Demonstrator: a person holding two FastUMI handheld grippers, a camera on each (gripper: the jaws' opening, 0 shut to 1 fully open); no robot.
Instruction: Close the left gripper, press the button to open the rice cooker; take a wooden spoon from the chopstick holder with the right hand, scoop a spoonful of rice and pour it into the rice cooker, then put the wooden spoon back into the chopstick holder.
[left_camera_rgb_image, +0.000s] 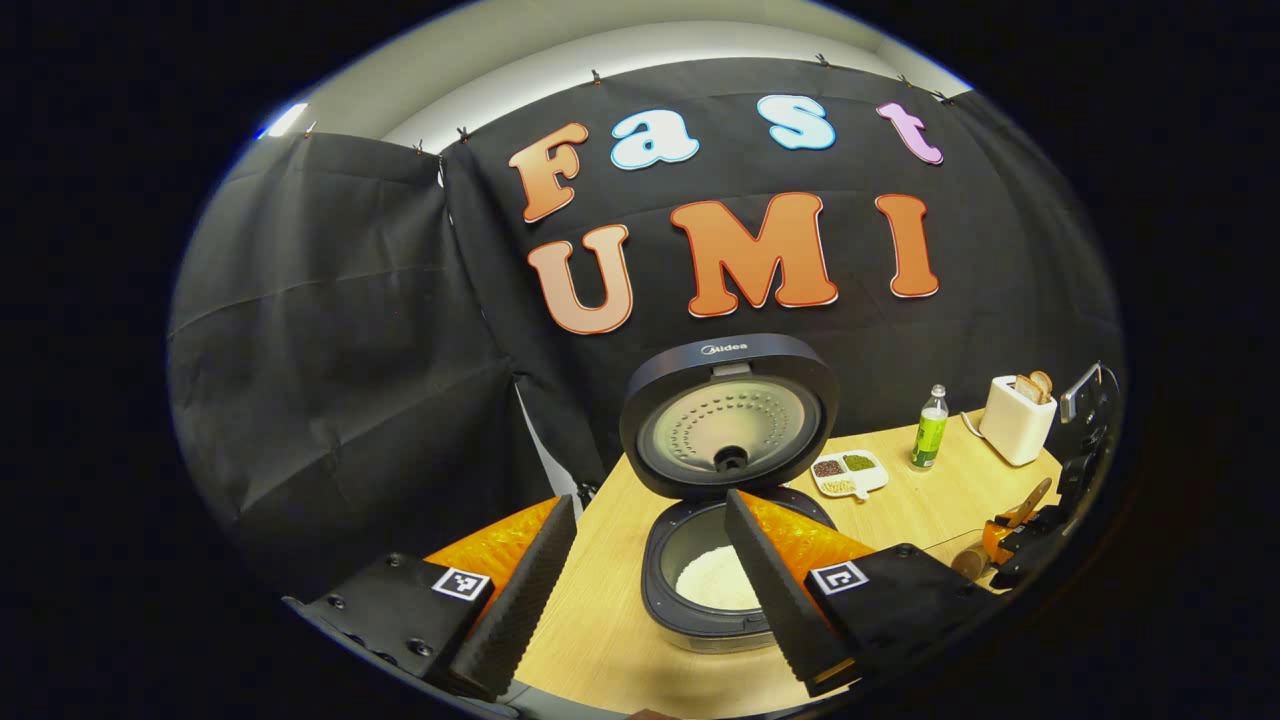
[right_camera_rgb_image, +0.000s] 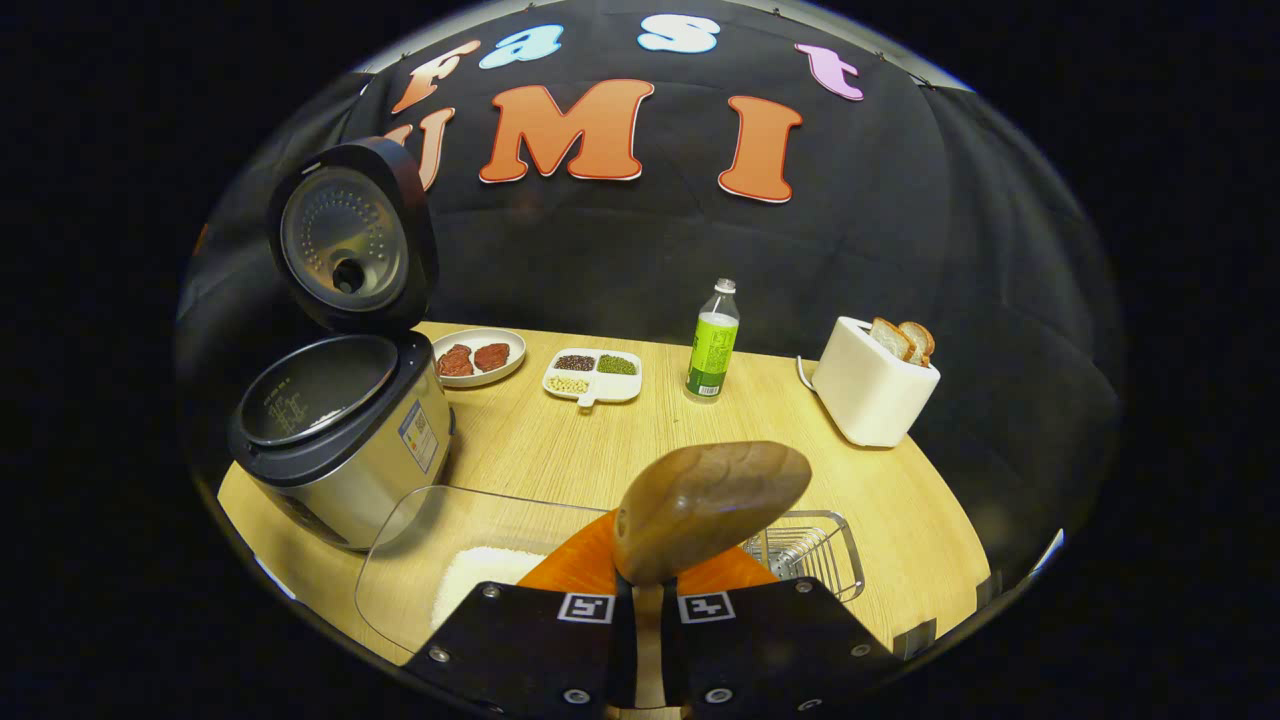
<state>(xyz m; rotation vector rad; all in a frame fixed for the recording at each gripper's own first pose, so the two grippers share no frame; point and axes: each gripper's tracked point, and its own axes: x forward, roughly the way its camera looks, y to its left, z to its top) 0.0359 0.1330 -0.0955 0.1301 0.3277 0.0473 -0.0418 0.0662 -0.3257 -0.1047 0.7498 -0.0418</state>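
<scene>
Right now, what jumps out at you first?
The rice cooker at the table's left end, with its lid up and rice in its pot. Close up, the right tool grips a wooden spoon above a clear tub of rice. A toaster with bread stands far right.

**Left claw spread, right claw clamped**

The left claw (left_camera_rgb_image: 650, 590) hangs with its two fingers (left_camera_rgb_image: 520, 590) wide apart and nothing between them. The right claw (right_camera_rgb_image: 648, 610) has its fingers nearly together, pinching a wooden spoon (right_camera_rgb_image: 705, 510) by the handle, bowl raised.
</scene>
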